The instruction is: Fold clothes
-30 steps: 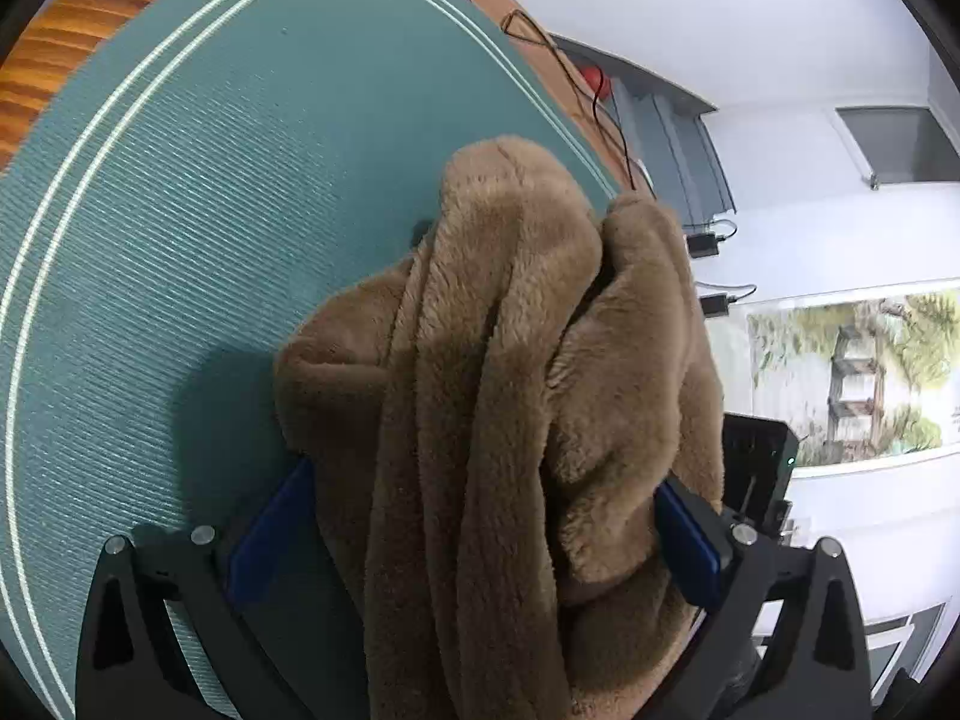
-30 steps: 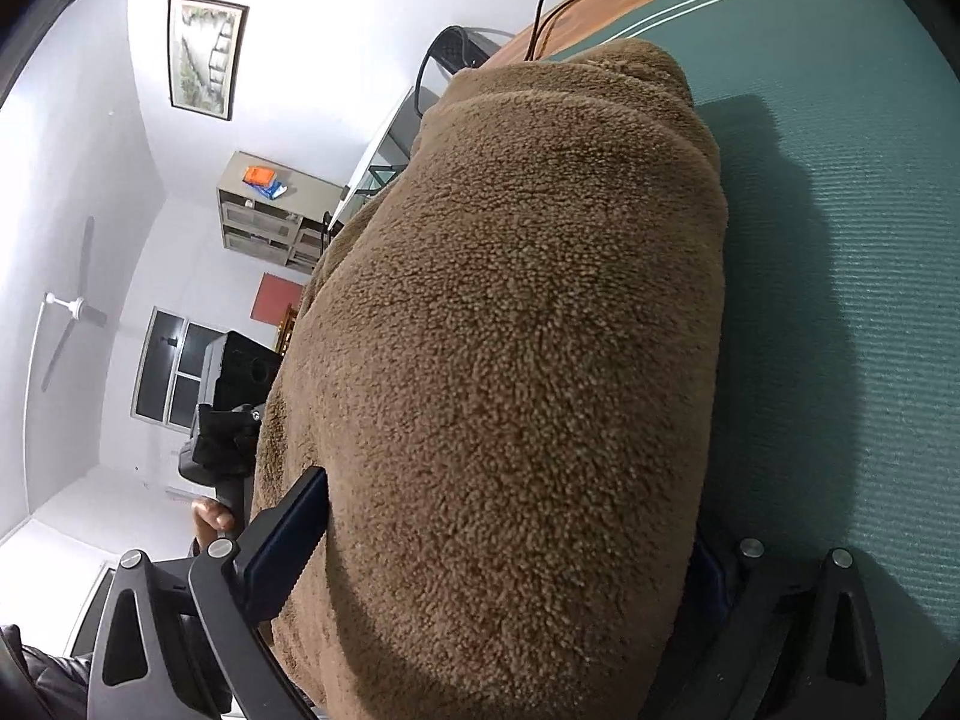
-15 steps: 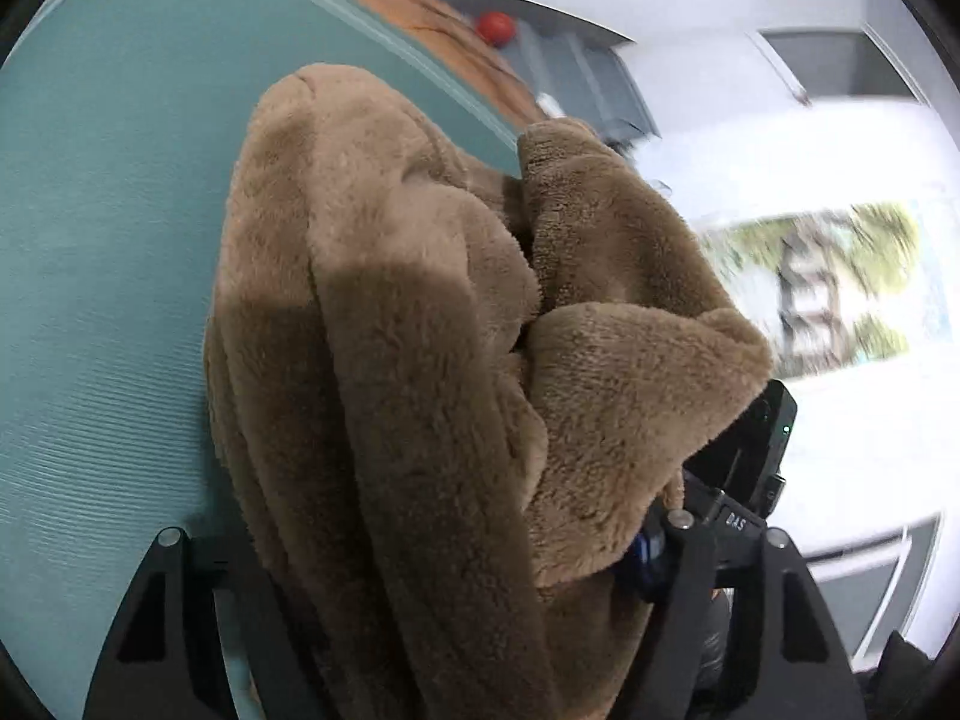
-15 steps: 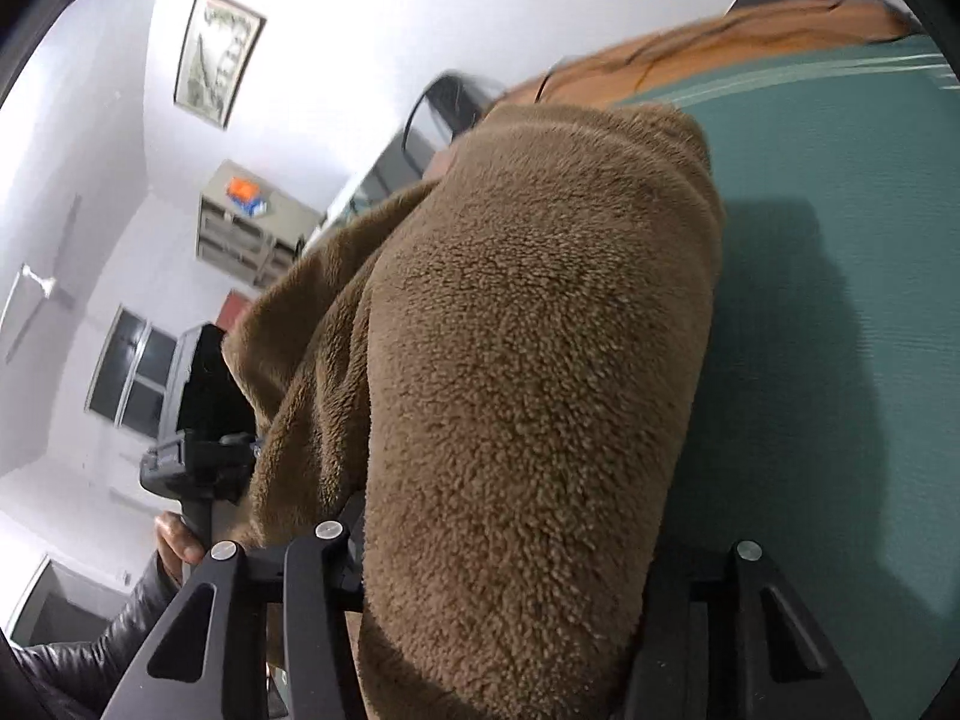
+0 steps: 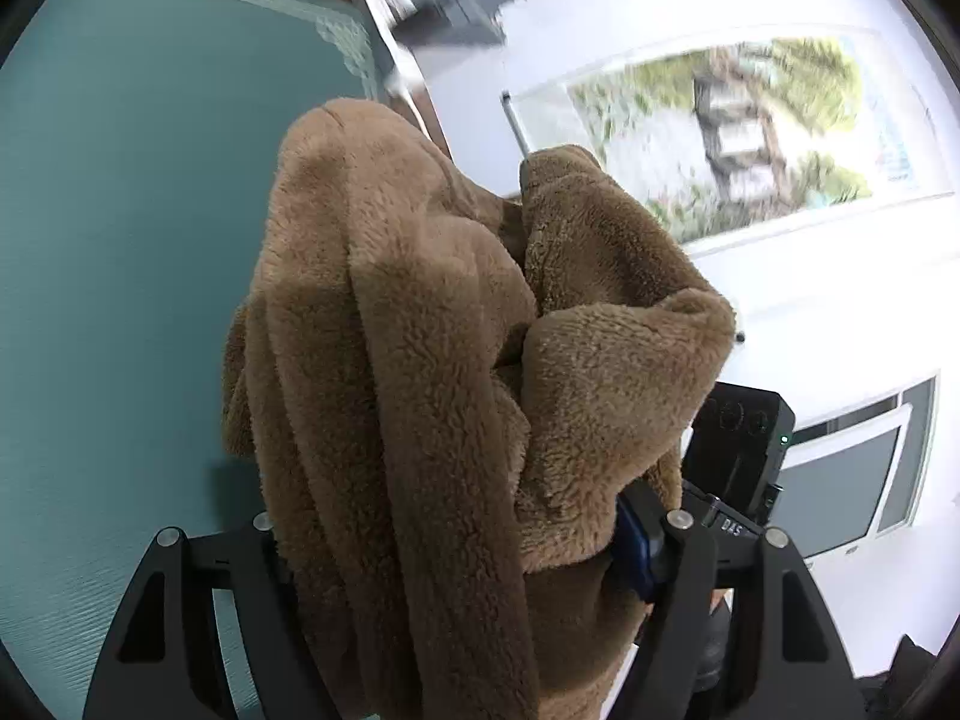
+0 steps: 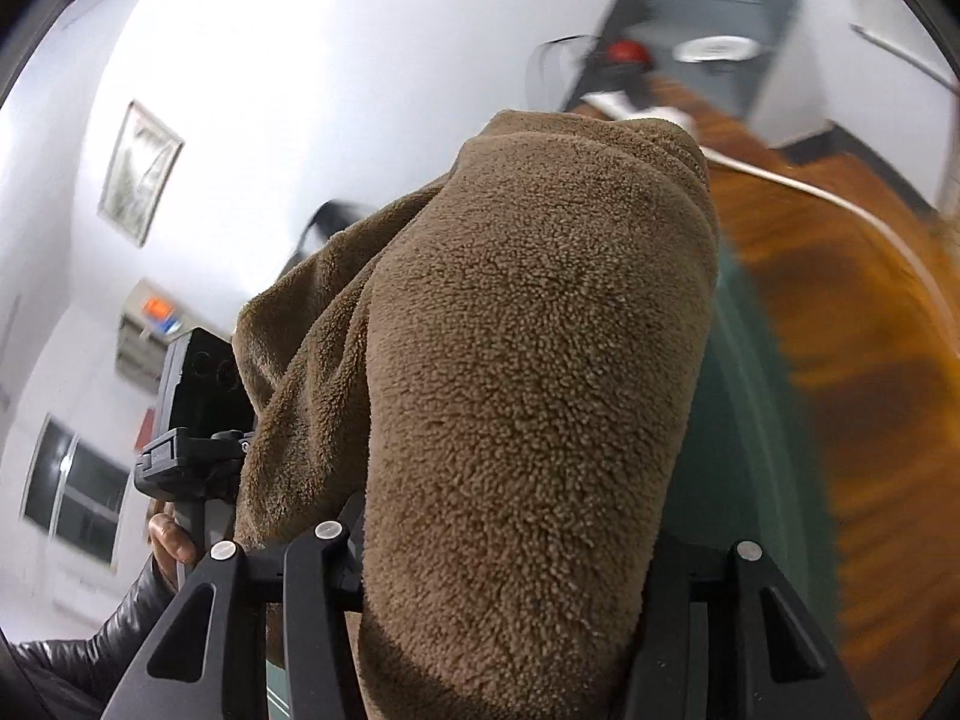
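Observation:
A brown fleece garment is bunched between the jaws of my left gripper and hangs lifted above the green mat. My right gripper is shut on another part of the same garment, which fills the middle of the right wrist view. The fleece hides most of both grippers' fingertips; a blue pad shows at the left gripper's right finger. The other gripper shows in each view: the right one and the left one.
The green mat lies on a wooden table with a white cable across it. A grey cabinet with a red object stands behind. A framed picture hangs on the white wall. A dark-sleeved hand holds the left gripper.
Both grippers have closed on the garment and lifted it off the mat. The views have swung up and away, so more wall and table edge show and less mat.

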Demonstrator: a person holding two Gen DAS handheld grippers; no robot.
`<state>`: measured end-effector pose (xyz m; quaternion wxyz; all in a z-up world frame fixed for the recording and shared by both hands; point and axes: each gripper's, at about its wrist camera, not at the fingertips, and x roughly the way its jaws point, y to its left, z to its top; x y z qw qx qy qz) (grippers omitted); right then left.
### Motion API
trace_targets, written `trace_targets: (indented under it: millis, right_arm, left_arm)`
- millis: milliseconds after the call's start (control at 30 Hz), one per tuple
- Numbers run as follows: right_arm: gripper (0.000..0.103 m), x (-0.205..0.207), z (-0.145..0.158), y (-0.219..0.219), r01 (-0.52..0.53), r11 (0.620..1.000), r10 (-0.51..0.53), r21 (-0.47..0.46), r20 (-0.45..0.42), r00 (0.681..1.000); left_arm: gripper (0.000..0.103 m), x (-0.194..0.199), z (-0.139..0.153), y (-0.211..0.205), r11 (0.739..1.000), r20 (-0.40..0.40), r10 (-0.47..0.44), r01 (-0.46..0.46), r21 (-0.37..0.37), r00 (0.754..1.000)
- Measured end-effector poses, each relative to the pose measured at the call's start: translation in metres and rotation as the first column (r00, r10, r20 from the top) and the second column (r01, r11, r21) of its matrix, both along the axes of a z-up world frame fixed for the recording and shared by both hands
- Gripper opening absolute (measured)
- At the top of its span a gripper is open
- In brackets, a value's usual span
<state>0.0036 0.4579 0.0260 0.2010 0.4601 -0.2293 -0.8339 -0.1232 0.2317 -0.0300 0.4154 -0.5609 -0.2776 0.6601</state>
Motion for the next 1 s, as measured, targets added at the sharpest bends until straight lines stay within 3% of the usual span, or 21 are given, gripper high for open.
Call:
trace_targets:
  millis: [167,233,300,400,467,567,633,733,767,867,1000]
  right_arm:
    - [0.052,0.009,-0.036,0.053,0.036,0.999,-0.039,0.037,0.06,0.997]
    - [0.057,0.009,-0.046,0.053,0.042,0.998,-0.046,0.042,0.08,0.996]
    - [0.067,0.012,-0.049,0.052,0.043,0.997,-0.048,0.06,0.081,0.996]
    - [0.075,0.025,-0.032,0.042,0.04,0.986,-0.045,0.16,0.028,0.999]
    - [0.076,0.04,-0.015,0.041,0.07,0.958,-0.061,0.28,-0.039,0.997]
    - [0.076,0.066,0.012,0.04,0.144,0.91,-0.081,0.388,-0.174,0.981]
    - [0.076,0.078,0.023,0.025,0.122,0.921,-0.044,0.37,-0.214,0.976]
    - [0.076,0.09,0.026,-0.021,0.016,0.931,0.065,0.366,-0.208,0.976]
    - [0.076,0.092,0.024,-0.035,-0.025,0.93,0.105,0.367,-0.199,0.974]
    - [0.076,0.097,-0.009,-0.028,-0.087,0.917,0.149,0.389,-0.132,0.98]
    - [0.077,0.113,-0.033,-0.005,-0.088,0.942,0.115,0.323,-0.064,0.991]
  left_arm:
    - [0.078,-0.002,-0.022,0.048,0.996,0.011,0.012,-0.011,-0.09,1.0]
    - [0.078,-0.005,-0.025,0.05,0.994,0.016,0.042,-0.04,-0.106,0.999]
    - [0.078,-0.005,-0.019,0.044,0.989,0.01,0.08,-0.078,-0.122,0.997]
    - [0.078,-0.002,0.008,0.028,0.967,-0.075,0.15,-0.162,-0.199,0.986]
    - [0.078,0.002,0.04,0.013,0.938,-0.171,0.216,-0.253,-0.236,0.961]
    - [0.082,0.013,0.088,0.016,0.925,-0.304,0.232,-0.307,-0.225,0.924]
    - [0.084,0.027,0.107,0.031,0.931,-0.367,0.178,-0.277,-0.238,0.913]
    - [0.086,0.068,0.095,0.053,0.949,-0.37,0.024,-0.137,-0.283,0.929]
    - [0.086,0.078,0.086,0.059,0.944,-0.364,-0.028,-0.095,-0.316,0.931]
    - [0.086,0.067,0.059,0.082,0.87,-0.319,-0.067,-0.101,-0.482,0.945]
    - [0.087,0.06,0.022,0.065,0.807,-0.255,-0.003,-0.149,-0.571,0.967]
